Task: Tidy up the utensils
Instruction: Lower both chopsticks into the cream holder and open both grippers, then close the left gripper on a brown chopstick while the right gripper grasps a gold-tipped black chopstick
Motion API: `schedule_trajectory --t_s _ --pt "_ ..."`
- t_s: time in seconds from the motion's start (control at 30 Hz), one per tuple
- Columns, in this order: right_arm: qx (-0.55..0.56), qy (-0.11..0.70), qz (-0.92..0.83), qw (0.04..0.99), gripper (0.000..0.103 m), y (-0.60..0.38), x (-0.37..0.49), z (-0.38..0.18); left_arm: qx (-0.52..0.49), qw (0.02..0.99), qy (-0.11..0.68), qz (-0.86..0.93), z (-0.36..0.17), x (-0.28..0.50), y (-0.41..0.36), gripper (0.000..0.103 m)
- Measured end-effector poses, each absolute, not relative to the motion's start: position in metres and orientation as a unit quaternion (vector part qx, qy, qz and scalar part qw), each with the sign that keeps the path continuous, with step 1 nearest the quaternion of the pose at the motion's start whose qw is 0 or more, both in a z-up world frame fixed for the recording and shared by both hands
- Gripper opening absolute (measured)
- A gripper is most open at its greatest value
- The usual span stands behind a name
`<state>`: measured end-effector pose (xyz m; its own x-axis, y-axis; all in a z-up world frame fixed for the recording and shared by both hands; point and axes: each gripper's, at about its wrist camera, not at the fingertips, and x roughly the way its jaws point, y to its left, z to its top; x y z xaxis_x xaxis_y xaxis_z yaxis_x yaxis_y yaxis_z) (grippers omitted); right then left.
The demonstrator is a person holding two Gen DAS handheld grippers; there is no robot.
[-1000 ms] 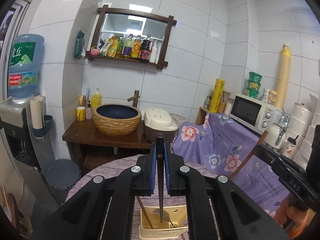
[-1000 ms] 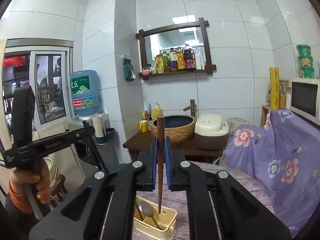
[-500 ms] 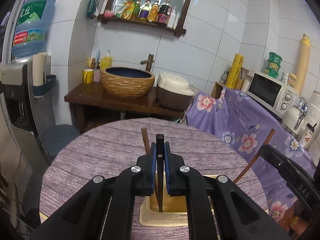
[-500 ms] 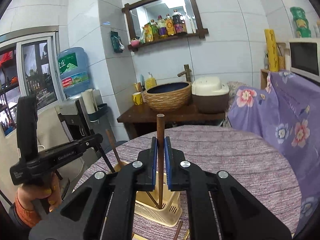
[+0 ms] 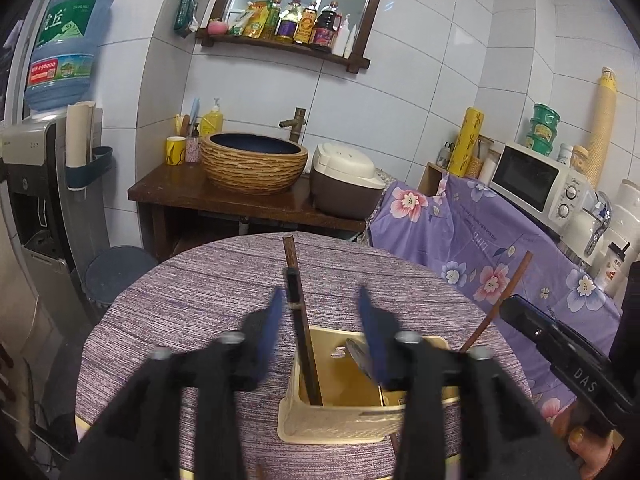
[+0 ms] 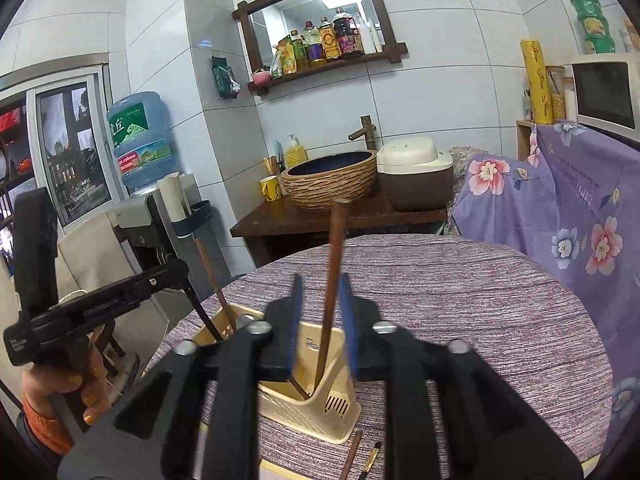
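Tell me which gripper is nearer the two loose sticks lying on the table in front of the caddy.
Right. The right gripper is above the caddy, the loose sticks just below it. The left gripper is over the caddy's far side.

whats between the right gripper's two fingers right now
In the right wrist view, a brown chopstick stands between the open right gripper fingers, its lower end inside the beige utensil holder.

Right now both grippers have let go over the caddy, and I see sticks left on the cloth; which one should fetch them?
Right. The two loose chopsticks lie just below the open right gripper, beside the cream plastic utensil caddy. The left gripper, also open, shows none clearly within reach.
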<state>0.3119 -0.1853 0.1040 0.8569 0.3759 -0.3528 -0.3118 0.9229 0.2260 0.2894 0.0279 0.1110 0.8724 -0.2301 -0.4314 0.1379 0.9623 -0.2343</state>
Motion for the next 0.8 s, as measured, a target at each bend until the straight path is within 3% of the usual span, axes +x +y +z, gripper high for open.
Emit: schedule_trajectory --t_s 0.03,0.13,0.2,0.43,0.8 --pt "0.079 0.194 0.173 0.963 0.05 -0.187 0.307 0.103 -0.097 0.965 0.226 -0.094 0.112 0.282 0.029 0.059" --pt "0.067 0.189 0.157 0.967 0.053 -0.189 0.295 0.1 -0.088 0.965 0.227 -0.095 0.11 0.268 0.029 0.064" --pt "0.058 0.201 0.146 0.967 0.063 -0.191 0.287 0.093 -0.083 0.963 0.237 -0.094 0.104 0.258 0.03 0.074" --pt "0.019 0.278 0.103 0.955 0.065 -0.196 0.266 0.032 -0.048 0.952 0.298 -0.05 0.046 0.233 0.035 0.078" --pt "0.019 0.362 0.087 0.928 0.065 -0.2 0.251 -0.041 -0.046 0.897 0.437 -0.047 -0.056 0.226 0.036 0.037"
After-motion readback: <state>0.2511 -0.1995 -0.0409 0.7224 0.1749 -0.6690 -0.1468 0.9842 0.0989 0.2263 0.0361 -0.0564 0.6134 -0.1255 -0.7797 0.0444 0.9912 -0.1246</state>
